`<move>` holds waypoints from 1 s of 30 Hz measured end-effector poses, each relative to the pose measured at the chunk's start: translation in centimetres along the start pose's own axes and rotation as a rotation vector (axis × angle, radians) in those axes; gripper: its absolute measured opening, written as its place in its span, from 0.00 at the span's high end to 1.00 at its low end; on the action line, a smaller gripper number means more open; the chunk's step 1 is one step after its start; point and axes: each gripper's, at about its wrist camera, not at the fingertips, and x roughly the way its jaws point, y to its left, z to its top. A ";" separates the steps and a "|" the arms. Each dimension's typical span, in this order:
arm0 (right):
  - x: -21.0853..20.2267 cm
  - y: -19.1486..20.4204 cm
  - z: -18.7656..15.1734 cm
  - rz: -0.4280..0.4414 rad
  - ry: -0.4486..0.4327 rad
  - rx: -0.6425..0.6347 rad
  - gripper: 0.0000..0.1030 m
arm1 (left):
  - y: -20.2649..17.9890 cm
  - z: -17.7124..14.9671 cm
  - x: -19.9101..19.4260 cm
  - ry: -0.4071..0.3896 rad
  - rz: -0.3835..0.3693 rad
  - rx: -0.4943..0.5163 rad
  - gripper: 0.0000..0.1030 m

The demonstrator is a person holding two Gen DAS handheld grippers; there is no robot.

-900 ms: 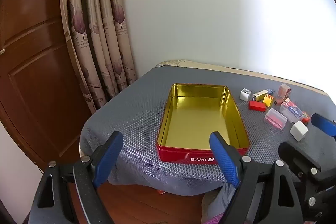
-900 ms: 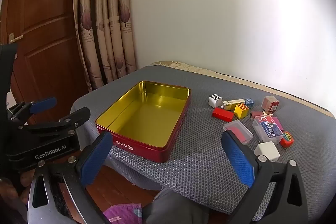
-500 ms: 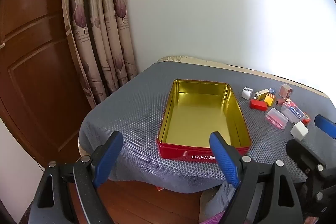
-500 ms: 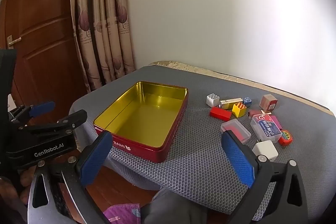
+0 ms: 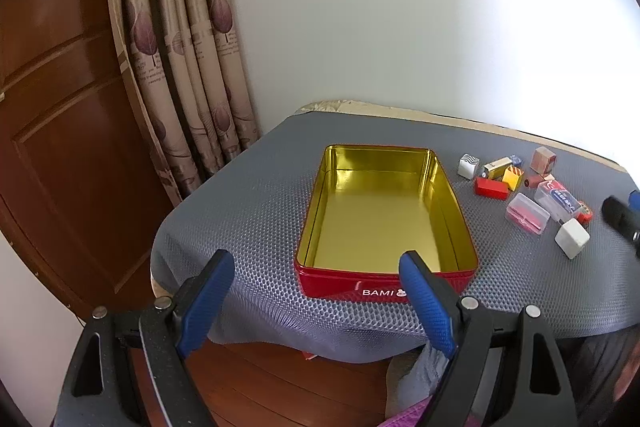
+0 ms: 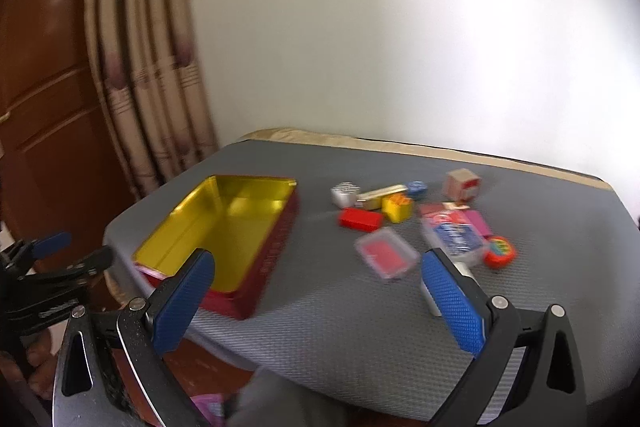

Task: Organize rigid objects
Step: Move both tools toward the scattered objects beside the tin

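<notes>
looking along your right gripper [image 6: 316,301], you have its fingers spread wide with nothing between them, and the pile of small things [image 6: 420,223] sits just above and between the tips, centre right of the frame. nearest is the clear case with the red insert [image 6: 383,254], lying flat above the gap, its long side running from upper left to lower right. a white block [image 6: 466,271] is partly hidden behind the right finger.

your left gripper [image 5: 320,297] is also wide open and empty, pointed at the near short end of the red tin [image 5: 384,283], which lies with its long axis running away from you up the frame. from there the pile is off at the right edge, well apart from those fingers.

so the right hand is the nearer one for a first pick, and the tin [image 6: 276,251] lies to the lower left of the pile on the grey bench [image 6: 360,347], open and empty. the right view is blurred, so finer detail of the pieces is hard to tell.
</notes>
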 end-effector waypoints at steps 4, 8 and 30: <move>-0.4 -4.5 0.0 -0.090 -0.006 0.053 0.00 | -0.7 -0.2 0.1 0.003 -0.002 0.026 0.16; -0.8 -9.7 -0.9 -0.191 0.005 0.118 0.00 | -1.7 -0.3 0.2 0.021 -0.027 0.047 0.16; -1.9 -23.8 -4.5 -0.354 0.062 0.287 0.00 | -18.6 3.0 7.2 0.330 -0.344 0.170 0.16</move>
